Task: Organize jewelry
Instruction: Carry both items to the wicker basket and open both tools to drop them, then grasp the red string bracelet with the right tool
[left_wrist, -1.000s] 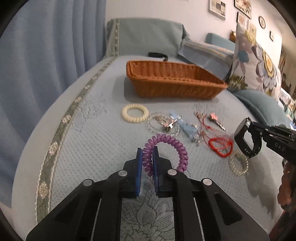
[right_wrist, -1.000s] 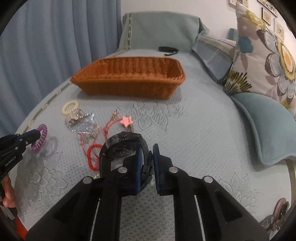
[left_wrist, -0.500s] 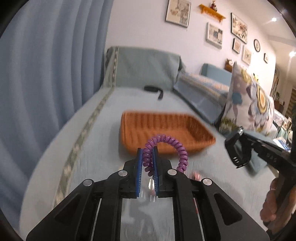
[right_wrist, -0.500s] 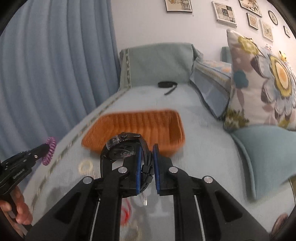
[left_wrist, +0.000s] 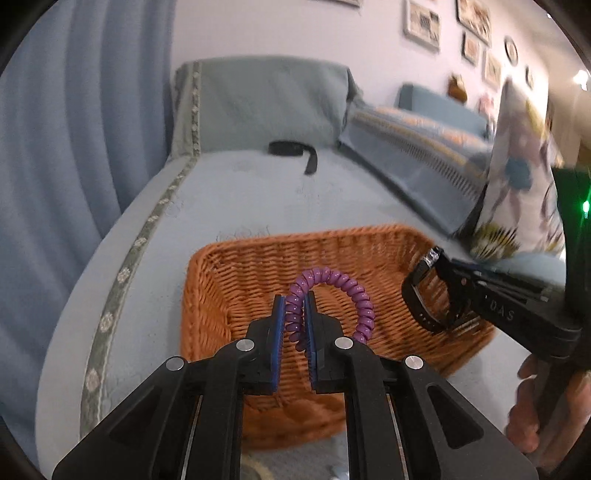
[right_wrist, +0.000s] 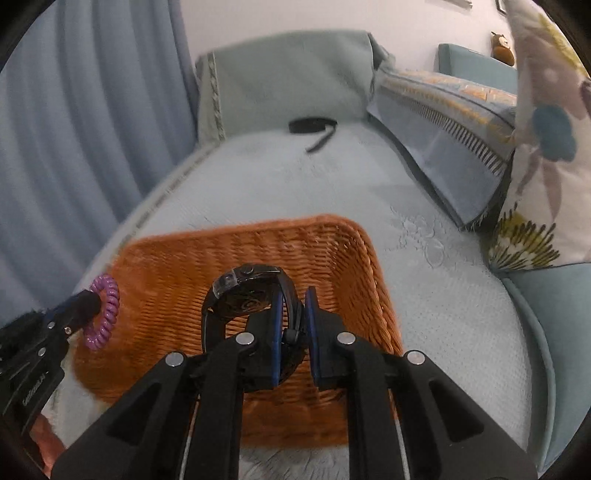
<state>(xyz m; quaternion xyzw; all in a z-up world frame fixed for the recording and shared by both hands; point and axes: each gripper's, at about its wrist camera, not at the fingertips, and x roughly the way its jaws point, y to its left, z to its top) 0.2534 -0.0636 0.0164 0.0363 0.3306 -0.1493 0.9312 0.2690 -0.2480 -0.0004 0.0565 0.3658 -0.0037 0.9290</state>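
An orange wicker basket (left_wrist: 236, 273) (right_wrist: 354, 251) sits on the pale blue bedspread, and both grippers hang over it. My left gripper (left_wrist: 294, 306) is shut on a purple spiral bracelet (left_wrist: 343, 284), whose loop arches to the right of the pads. In the right wrist view that bracelet (right_wrist: 105, 314) shows at the left above the basket's left rim. My right gripper (right_wrist: 294, 301) is shut on the strap of a black wristwatch (right_wrist: 243, 295), its face turned left. The watch (left_wrist: 424, 299) also appears at the right of the left wrist view, over the basket's right end.
A black band (left_wrist: 291, 149) (right_wrist: 312, 127) lies on the bed near the far cushion. Blue curtains (left_wrist: 74, 147) hang at the left. A striped pillow (right_wrist: 450, 110) and a flowered pillow (right_wrist: 546, 147) lie at the right. A person's hand (left_wrist: 535, 406) holds the right gripper.
Both grippers have lifted off the bed and travelled forward to above the basket, carrying the bracelet and the watch. The loose jewelry on the bedspread has dropped out of view.
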